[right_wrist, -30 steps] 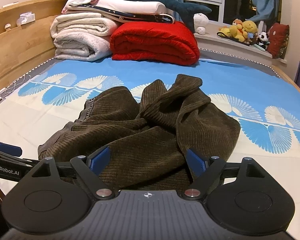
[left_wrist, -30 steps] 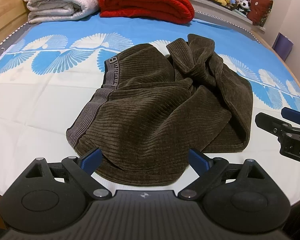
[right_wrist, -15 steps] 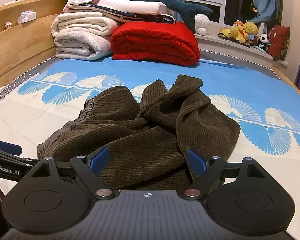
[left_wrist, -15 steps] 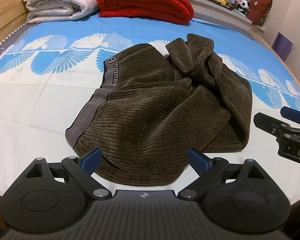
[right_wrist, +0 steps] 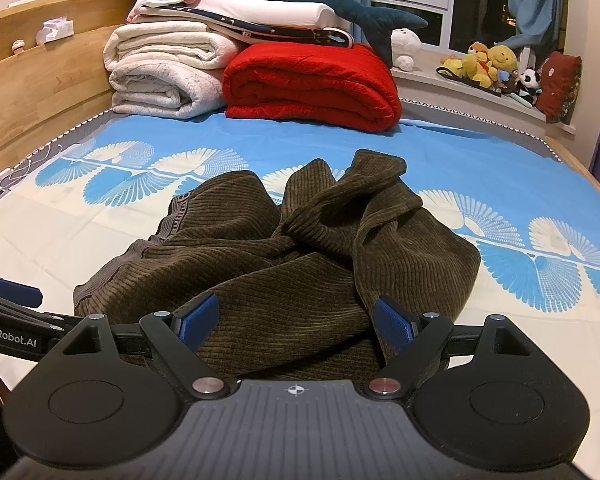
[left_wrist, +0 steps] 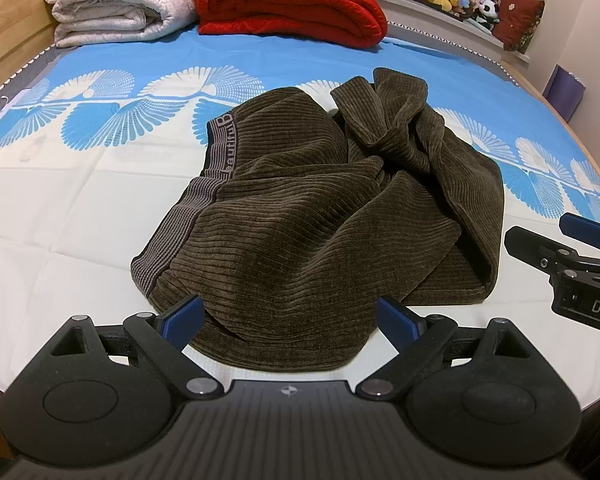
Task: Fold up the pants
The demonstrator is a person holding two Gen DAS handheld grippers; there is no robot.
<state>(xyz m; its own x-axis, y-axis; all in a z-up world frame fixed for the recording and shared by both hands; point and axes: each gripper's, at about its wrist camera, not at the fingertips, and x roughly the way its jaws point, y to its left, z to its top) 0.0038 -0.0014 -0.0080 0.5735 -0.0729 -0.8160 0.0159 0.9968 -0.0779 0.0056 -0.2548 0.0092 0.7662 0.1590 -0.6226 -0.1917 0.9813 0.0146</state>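
Two tools are up and neither has a grip on anything: the left tool (left_wrist: 288,316) hangs with its blue pads spread wide over the near hem of the pants (left_wrist: 320,216), and the right tool (right_wrist: 296,320) is just as wide open above the bunched side of the same garment. The pants lie in a crumpled brown corduroy heap in the middle of the bed (left_wrist: 60,216), waistband (left_wrist: 220,148) out to the left, legs twisted over each other on the right. I'd call this the very start, nothing flattened yet. The next move looks like a pinch on the waistband and on a leg end, then a pull apart to spread the cloth; the tangle of legs is the snag. Around it, little interferes: a red blanket (right_wrist: 312,84) and white folded bedding (right_wrist: 164,68) sit well back by the headboard, and plush toys (right_wrist: 488,64) line the window ledge.
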